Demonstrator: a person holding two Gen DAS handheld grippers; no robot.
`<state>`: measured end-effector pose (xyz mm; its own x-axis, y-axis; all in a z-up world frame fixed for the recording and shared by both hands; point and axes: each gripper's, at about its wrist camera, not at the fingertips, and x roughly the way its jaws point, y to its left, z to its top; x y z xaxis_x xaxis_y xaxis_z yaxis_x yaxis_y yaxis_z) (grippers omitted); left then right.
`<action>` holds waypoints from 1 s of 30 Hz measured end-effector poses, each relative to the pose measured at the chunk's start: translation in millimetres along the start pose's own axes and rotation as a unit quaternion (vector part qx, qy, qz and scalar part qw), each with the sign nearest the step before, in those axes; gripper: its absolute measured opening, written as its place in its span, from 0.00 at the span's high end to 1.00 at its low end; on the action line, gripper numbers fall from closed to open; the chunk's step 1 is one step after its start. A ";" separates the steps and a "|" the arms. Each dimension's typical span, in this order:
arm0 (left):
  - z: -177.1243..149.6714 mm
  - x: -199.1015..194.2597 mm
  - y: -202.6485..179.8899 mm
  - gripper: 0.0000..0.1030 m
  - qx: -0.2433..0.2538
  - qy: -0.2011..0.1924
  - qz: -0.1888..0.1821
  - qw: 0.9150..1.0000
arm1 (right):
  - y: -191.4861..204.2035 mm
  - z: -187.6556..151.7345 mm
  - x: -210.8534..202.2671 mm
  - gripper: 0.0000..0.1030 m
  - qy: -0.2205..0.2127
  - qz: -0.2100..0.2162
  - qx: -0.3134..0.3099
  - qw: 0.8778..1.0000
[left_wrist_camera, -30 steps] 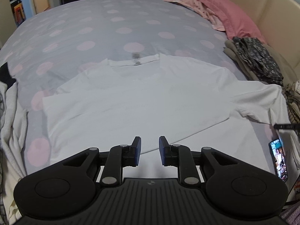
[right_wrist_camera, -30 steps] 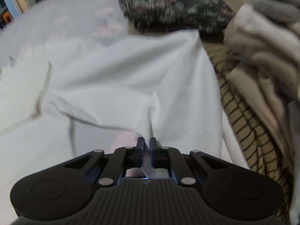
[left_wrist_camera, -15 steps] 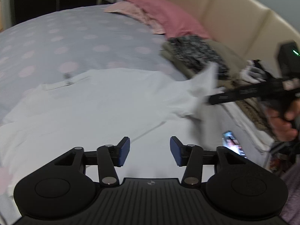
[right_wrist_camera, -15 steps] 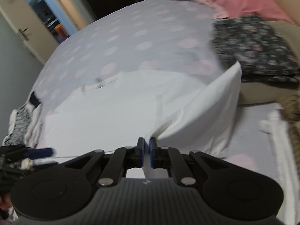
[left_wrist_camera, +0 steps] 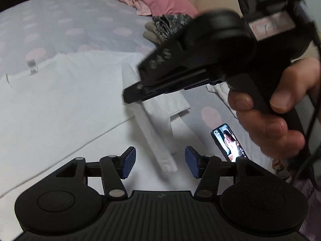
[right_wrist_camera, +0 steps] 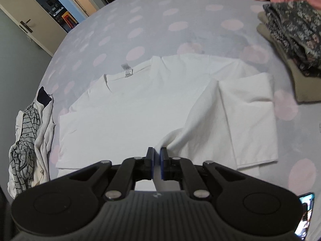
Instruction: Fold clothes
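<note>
**White T-shirt half folded, sleeve side lifted by the right gripper**

Since a second ago the shirt's right side has been pulled up off the bedspread and carried over towards the shirt's middle, and the right gripper, then out of the left wrist camera's sight, is now seen close in front of it

A lilac bedspread (right_wrist_camera: 152, 20) with pale pink dots is seen across both views. The white T-shirt (right_wrist_camera: 128, 108) is laid flat on it, neck label away from the cameras, with its right side raised and doubled over in a loose fold. Folded dark floral and beige clothes (right_wrist_camera: 297, 32) are stacked at the right edge, a crumpled striped garment (right_wrist_camera: 28, 140) at the left, and a lit phone (left_wrist_camera: 230, 142) lies beside the shirt's hem.

The right gripper (right_wrist_camera: 157, 160) is clamped on the T-shirt's lifted edge, white cloth pinched between its nearly closed blue pads; a hand (left_wrist_camera: 276, 108) is wrapped round its handle. The left gripper (left_wrist_camera: 159, 164) is held partly spread, its jaws having just been opening, with a hanging strip of the shirt between the pads but not pressed by them
</note>
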<state>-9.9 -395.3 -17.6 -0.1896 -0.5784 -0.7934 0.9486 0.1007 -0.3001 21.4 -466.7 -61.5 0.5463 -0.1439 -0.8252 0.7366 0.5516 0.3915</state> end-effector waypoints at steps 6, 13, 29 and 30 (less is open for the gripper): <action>-3.1 16.4 24.9 0.95 -0.029 0.035 0.046 0.998 | -4.4 1.5 3.6 0.75 0.006 0.011 0.001 1.000; -7.9 7.7 42.4 0.94 -0.030 0.038 0.077 0.996 | -49.2 -2.1 4.7 0.72 0.013 -0.044 0.021 0.999; -17.3 24.2 -20.5 0.73 0.114 0.027 0.073 0.990 | -81.2 -47.2 18.9 0.97 0.066 -0.033 0.058 0.996; -18.1 26.4 -24.0 0.72 0.121 0.025 0.072 0.990 | -74.7 -45.0 13.5 0.97 0.060 -0.023 0.056 0.996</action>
<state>-42.3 -398.4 -40.9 -0.0547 -0.5304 -0.8460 0.9985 -0.0218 -0.0509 -44.2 -472.9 -120.1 0.4632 -0.0639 -0.8839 0.8038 0.4504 0.3887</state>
